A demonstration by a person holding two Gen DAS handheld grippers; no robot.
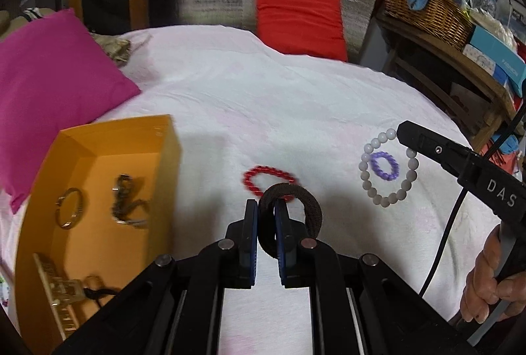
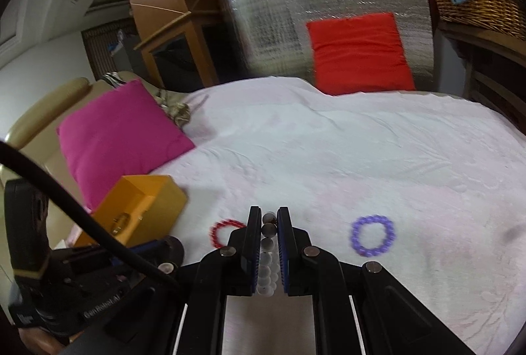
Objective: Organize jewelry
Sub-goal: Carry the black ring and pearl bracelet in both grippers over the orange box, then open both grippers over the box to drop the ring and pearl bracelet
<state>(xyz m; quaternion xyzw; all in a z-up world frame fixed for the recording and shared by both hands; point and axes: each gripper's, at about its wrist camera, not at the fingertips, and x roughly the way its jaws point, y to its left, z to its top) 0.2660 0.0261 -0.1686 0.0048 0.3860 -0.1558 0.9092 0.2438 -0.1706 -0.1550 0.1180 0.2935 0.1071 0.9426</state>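
On the white bedspread [image 1: 279,98], both grippers have jewelry pinched.

Left gripper [image 1: 266,207] clamps a brown hair tie [image 1: 309,207], right gripper [image 2: 269,216] squeezes the white bead bracelet [image 2: 267,256]. Red bracelet [image 1: 268,179] and purple one [image 2: 371,235] lie loose, orange box [image 1: 98,164] by the pink pillow [image 1: 49,85], wicker basket [image 1: 427,12] behind.

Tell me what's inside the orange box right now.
The orange box holds a gold bangle, a dark metal chain piece and a gold comb-like piece. The left gripper's frame covers its near corner.
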